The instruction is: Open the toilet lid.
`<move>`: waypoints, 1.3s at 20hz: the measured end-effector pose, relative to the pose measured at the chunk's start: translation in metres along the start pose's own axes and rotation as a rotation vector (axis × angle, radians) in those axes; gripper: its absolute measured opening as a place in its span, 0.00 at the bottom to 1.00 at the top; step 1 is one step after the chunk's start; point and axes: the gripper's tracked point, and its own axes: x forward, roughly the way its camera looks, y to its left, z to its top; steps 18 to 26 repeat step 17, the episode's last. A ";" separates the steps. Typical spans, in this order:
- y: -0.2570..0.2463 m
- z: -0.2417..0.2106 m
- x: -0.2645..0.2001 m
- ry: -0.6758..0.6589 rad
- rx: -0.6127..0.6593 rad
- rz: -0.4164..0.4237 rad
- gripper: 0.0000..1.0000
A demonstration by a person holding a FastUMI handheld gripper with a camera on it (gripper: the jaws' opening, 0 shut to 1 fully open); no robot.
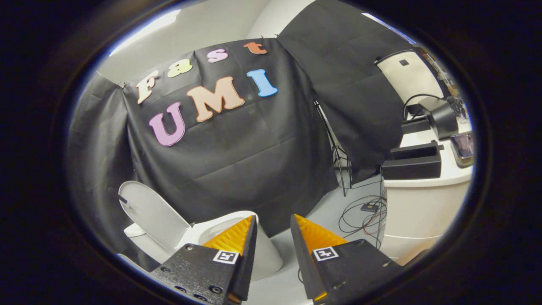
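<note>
A white toilet [264, 250] stands on the floor against the black cloth wall, low and to the left of my fingers. Its lid [150, 214] is raised and leans back towards the cloth, and the seat rim and bowl opening [214, 231] lie uncovered. My gripper [273, 220] is open with nothing between its fingers. It hovers above and in front of the bowl, apart from the toilet. The left finger [237, 237] overlaps the bowl's front rim in the picture.
A white round table [423, 203] stands to the right with black boxes [413, 165], a black device and a phone on it. Loose cables [364, 216] lie on the grey floor beside a thin tripod stand [336, 156] at the cloth's edge.
</note>
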 end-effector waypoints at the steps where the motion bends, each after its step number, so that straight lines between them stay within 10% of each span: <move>1: 0.000 -0.001 0.001 0.001 0.002 -0.001 0.49; 26: -0.002 -0.010 0.000 0.066 -0.005 -0.003 0.49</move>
